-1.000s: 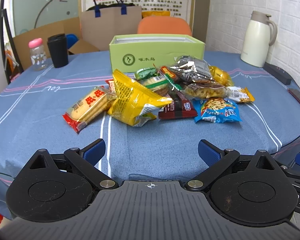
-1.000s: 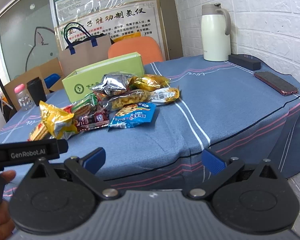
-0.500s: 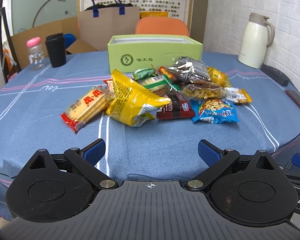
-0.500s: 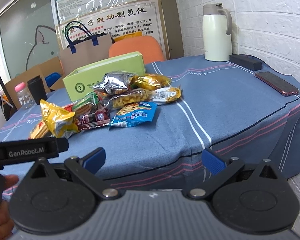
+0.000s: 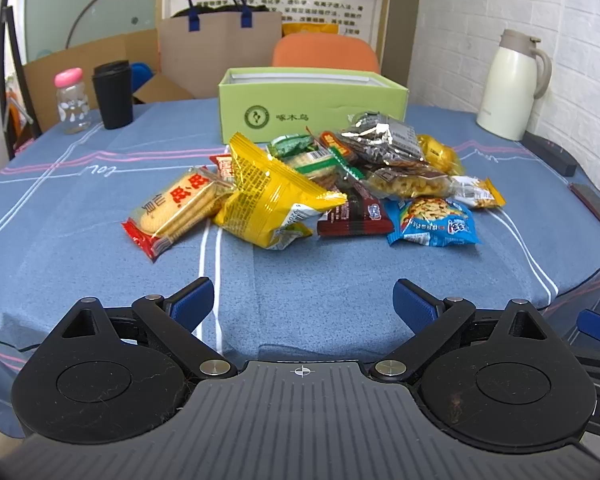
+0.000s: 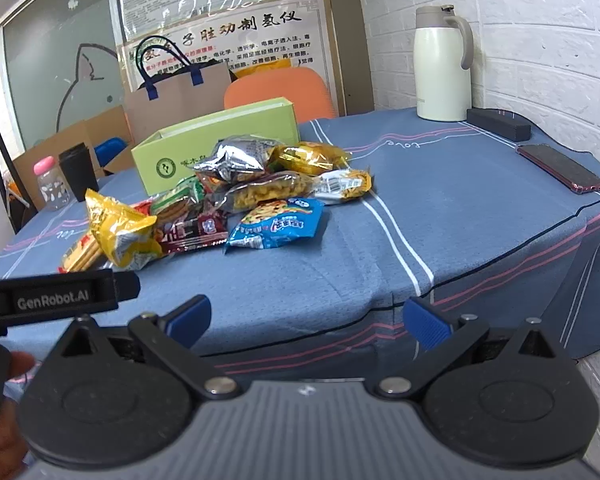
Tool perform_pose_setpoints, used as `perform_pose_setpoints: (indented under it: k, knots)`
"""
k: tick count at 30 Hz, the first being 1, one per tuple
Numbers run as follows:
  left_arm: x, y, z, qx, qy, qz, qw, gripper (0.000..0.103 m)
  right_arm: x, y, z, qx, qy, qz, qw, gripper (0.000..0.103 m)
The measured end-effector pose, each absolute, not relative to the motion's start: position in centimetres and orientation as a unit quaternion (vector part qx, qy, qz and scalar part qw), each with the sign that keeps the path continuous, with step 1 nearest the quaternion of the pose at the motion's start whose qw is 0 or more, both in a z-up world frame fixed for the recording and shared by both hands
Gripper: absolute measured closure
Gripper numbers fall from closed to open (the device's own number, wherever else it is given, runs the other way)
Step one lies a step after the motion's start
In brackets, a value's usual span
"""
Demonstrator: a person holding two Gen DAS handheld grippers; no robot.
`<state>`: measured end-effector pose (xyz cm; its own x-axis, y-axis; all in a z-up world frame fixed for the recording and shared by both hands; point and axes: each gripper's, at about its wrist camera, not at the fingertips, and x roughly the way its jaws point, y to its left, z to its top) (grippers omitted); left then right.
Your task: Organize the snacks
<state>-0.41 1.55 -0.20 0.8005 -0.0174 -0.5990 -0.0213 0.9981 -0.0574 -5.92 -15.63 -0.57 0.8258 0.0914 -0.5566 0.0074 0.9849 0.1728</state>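
Blue-padded left gripper (image 5: 302, 300) hangs over the near table edge, jaws spread wide, nothing between them. Right gripper (image 6: 306, 320) likewise wide apart and empty, off the table's near corner. Blue striped tablecloth (image 5: 100, 248) beyond. Mid-table, snack pile: biscuit pack (image 5: 172, 208) at left, touching yellow bag (image 5: 272, 200); dark red packet (image 5: 352, 216) and blue packet (image 5: 432, 222) at right; silver packet (image 5: 384, 140) on top. Green box (image 5: 312, 110) just behind the pile, lid off. Farther back: black cup (image 5: 113, 94), cream thermos (image 5: 514, 84).
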Motion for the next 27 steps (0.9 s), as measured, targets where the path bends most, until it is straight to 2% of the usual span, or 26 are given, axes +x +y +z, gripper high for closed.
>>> perform_pose_setpoints:
  k: [27]
  knots:
    - [-0.13,1.41,-0.27,-0.030,0.324,0.001,0.946,0.014,-5.90,-15.98,-0.55,0.082,0.295,0.019,0.952,0.001]
